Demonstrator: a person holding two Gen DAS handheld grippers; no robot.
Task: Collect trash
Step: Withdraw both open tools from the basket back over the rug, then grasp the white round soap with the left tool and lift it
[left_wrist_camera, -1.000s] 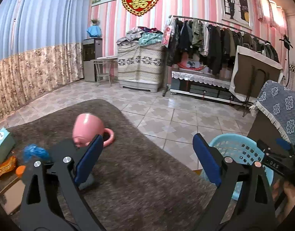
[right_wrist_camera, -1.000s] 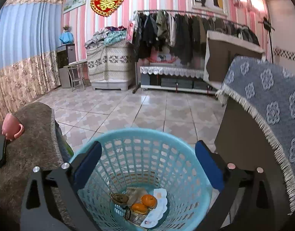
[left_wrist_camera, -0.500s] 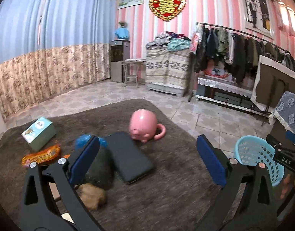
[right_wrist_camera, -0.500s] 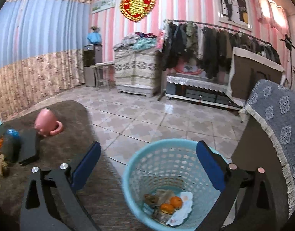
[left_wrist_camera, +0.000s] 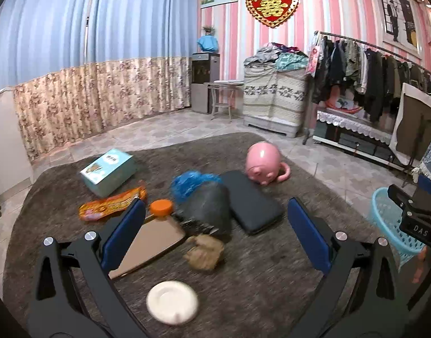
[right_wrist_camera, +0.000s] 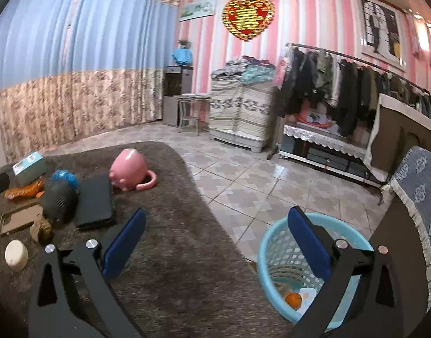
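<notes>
The left gripper [left_wrist_camera: 215, 233] has its blue fingers [left_wrist_camera: 122, 236] spread wide and released, having just finished opening, with nothing clamped between them. It hangs over the table [left_wrist_camera: 257, 290], which is covered in a shaggy brown-grey cloth. Within the span of the fingers lies a crumpled brown paper wad [left_wrist_camera: 205, 253], and nearer the camera than the wad sits a white round lid [left_wrist_camera: 172, 301]. Just left of the wad is a tan phone case [left_wrist_camera: 147, 245], partly behind the left finger. Beyond the wad stand a dark grey rounded device [left_wrist_camera: 207, 208], a blue crinkled wrapper [left_wrist_camera: 192, 183] and an orange cap [left_wrist_camera: 161, 207]; an orange snack wrapper [left_wrist_camera: 111, 204] and a teal carton [left_wrist_camera: 108, 173] lie further left of the wad. A black flat case [left_wrist_camera: 252, 202] lies right of the device, with a tipped pink mug [left_wrist_camera: 263, 164] past it.

The right gripper [right_wrist_camera: 215, 245] also has its fingers [right_wrist_camera: 306, 242] released and empty, over the table's edge. The light blue trash basket [right_wrist_camera: 271, 253] stands on the tiled floor [right_wrist_camera: 243, 186] to the right of the table, partly behind the right finger, holding an orange [right_wrist_camera: 293, 300] and scraps.
</notes>
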